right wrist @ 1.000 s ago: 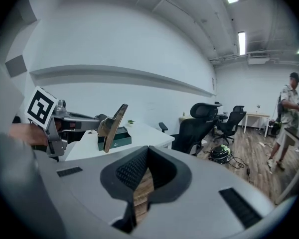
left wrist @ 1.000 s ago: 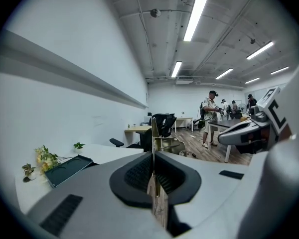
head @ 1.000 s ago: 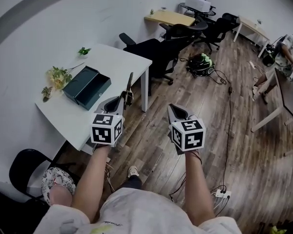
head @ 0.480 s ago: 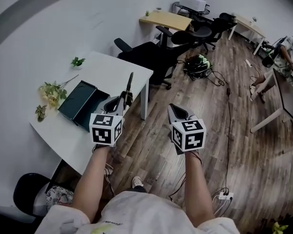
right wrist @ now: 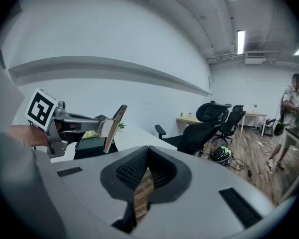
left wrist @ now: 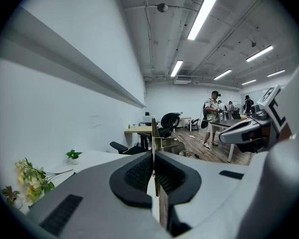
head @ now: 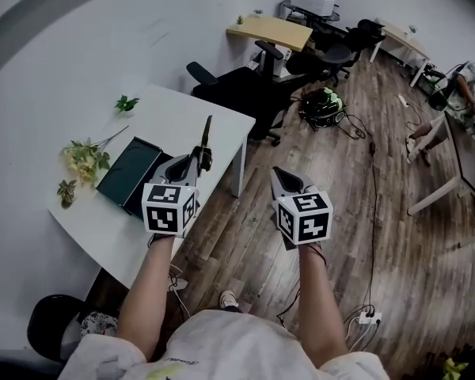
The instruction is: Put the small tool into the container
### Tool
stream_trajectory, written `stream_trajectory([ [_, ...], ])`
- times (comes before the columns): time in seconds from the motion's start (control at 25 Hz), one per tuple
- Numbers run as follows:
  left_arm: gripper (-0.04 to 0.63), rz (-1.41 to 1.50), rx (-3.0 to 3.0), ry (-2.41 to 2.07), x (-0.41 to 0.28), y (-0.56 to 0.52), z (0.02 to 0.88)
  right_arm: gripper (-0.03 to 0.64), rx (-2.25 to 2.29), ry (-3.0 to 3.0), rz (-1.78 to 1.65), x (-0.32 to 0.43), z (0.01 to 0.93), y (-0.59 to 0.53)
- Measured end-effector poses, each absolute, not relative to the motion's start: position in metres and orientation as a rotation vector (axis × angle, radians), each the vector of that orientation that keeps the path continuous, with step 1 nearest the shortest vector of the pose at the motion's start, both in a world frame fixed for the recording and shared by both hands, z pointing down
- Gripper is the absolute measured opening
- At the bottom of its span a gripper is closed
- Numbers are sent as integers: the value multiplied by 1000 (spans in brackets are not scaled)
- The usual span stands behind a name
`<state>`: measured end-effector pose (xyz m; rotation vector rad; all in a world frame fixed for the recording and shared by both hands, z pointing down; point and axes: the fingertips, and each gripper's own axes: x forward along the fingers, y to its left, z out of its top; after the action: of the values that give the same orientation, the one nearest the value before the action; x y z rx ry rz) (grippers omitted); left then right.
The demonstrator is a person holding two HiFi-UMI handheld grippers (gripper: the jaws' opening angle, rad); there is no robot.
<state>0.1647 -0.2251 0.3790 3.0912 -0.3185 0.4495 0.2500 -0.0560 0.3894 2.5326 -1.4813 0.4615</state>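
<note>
Dark, thin and flat, the small tool [head: 207, 137] stands up from the left gripper [head: 194, 163], whose fingers are clamped on its lower end. The left gripper view shows it edge-on as a narrow line rising between the closed pads [left wrist: 153, 133]. The right gripper view shows its broad side: a tan strip with a pale edge [right wrist: 113, 128], leaning slightly.

The tool is in the air over the near edge of the white desk [head: 190, 113]. It is just beside the open dark green container [head: 125, 182] but not yet over it. The right gripper [head: 281, 176] hangs over the wooden floor with its fingers brought together on nothing [right wrist: 147, 153].

The tool looks light and stiff, more like a blade or file than anything that would bend. The flat faces give the pads a sound hold, so the present low grip suits it. The long free end rises well above the fingers, though, and could pivot in the pads if it knocks the container's wall. The smooth faces may also slide. It probably needs tipping over and laying lengthwise to fit in the box. Some flowers [head: 79, 161] lie just past the container.
</note>
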Motion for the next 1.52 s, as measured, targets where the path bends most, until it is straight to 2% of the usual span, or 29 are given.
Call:
stream_trajectory([
  [0.8, 3, 416, 3058, -442, 158, -283, 391, 5, 2416, -1603, 441, 252, 408, -134],
  [1.52, 3, 461, 2937, -854, 150, -343, 398, 5, 2070, -1968, 411, 265, 420, -241],
])
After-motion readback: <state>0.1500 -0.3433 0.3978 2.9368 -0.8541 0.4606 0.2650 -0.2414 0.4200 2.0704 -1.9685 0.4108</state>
